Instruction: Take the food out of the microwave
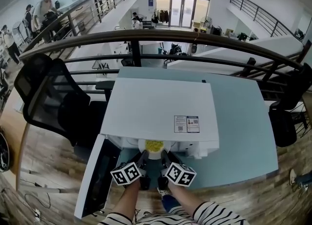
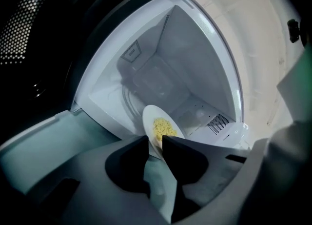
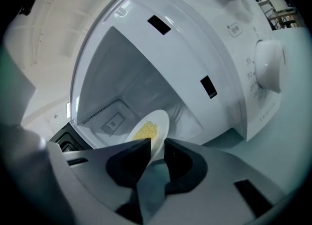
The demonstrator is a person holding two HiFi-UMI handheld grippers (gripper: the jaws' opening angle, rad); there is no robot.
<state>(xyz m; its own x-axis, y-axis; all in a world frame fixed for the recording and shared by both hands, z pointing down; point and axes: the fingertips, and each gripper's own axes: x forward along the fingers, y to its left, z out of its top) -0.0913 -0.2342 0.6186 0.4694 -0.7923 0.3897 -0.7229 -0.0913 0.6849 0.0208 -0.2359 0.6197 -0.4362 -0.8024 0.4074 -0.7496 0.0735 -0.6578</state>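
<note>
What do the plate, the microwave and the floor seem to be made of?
Plate: likely glazed ceramic, maybe melamine; plain white, smooth, with a soft shine.
Microwave: white painted metal or plastic, I cannot tell which; flat matte top, glossier inside walls.
Floor: wood or wood-look planks; brown grain and board seams show.

One microwave (image 1: 156, 107), one plate (image 1: 154, 155) of yellow food (image 1: 154, 145), two hand-held grippers (image 1: 145, 155) (image 1: 164, 155), one table (image 1: 243, 136)
</note>
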